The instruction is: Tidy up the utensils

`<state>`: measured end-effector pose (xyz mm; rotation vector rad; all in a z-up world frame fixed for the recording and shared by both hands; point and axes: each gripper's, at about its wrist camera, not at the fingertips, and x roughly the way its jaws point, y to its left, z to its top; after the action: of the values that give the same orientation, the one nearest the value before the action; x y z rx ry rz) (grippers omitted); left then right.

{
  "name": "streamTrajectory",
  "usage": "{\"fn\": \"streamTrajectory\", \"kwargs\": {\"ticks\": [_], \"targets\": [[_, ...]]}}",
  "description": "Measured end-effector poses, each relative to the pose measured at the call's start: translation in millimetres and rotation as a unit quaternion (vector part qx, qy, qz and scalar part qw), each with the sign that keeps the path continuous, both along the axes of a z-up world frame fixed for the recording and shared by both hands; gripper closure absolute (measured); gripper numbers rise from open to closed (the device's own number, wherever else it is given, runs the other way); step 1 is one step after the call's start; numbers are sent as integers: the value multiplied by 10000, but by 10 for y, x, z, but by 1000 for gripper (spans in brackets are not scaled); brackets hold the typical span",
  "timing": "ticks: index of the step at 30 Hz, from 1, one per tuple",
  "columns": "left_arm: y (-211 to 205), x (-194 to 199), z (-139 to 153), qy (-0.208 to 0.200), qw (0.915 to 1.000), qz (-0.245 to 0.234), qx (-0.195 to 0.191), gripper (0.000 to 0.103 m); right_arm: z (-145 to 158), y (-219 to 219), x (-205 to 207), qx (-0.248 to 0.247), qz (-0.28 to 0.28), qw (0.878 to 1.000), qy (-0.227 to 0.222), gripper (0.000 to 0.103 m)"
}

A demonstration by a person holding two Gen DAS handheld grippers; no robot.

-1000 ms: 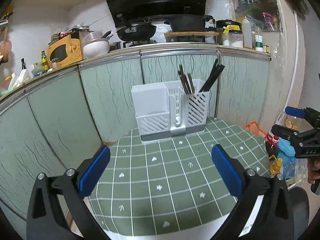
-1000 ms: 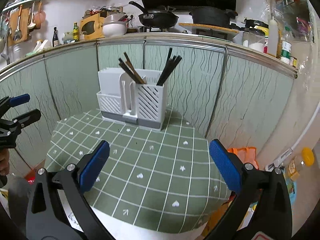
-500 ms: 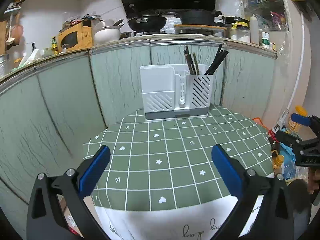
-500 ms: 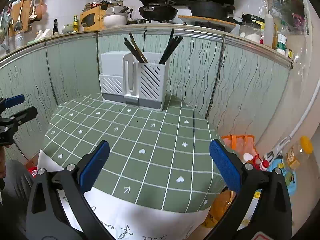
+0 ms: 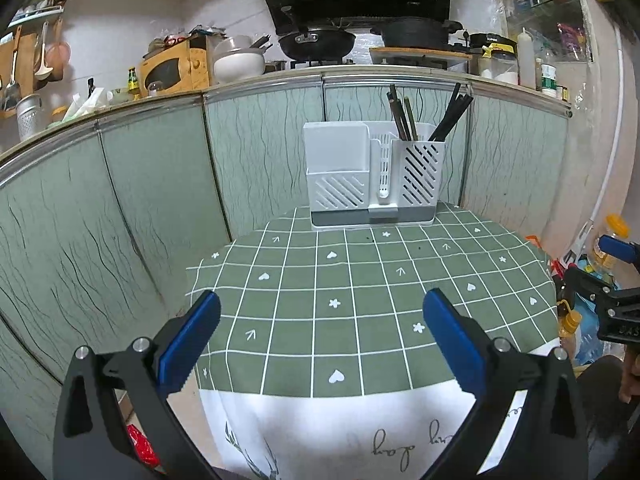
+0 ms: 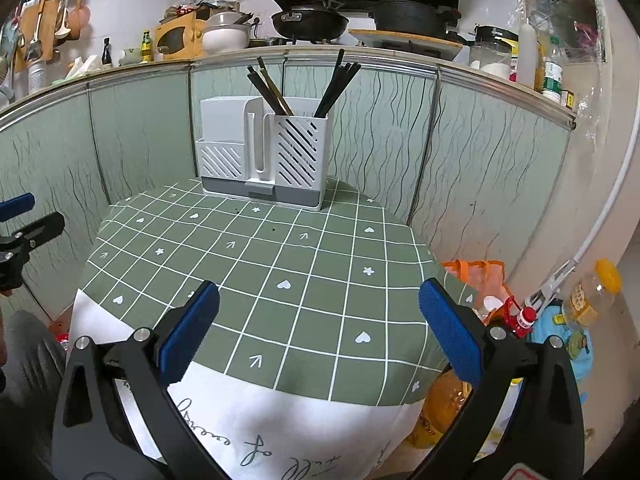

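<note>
the table fills mid-frame, the white holder upper centre with chopsticks inside. my left gripper and right gripper hang spread, empty. reaching in carelessly could tip the holder.

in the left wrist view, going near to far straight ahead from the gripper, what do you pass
left gripper → white cloth edge with writing → green checked tablecloth → white utensil holder with dark chopsticks → green cabinet panels → counter edge → black pan
</note>
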<state>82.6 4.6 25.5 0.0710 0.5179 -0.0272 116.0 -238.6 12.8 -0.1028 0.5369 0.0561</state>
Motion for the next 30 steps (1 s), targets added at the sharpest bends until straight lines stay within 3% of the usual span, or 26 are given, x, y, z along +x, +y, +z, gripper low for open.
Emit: {"fn": "streamTrajectory", "kwargs": {"ticks": [30], "targets": [[21,-36,-30,153,9999,35,-17,4,-33,11,-31,67,-33,10000,61,7]]}}
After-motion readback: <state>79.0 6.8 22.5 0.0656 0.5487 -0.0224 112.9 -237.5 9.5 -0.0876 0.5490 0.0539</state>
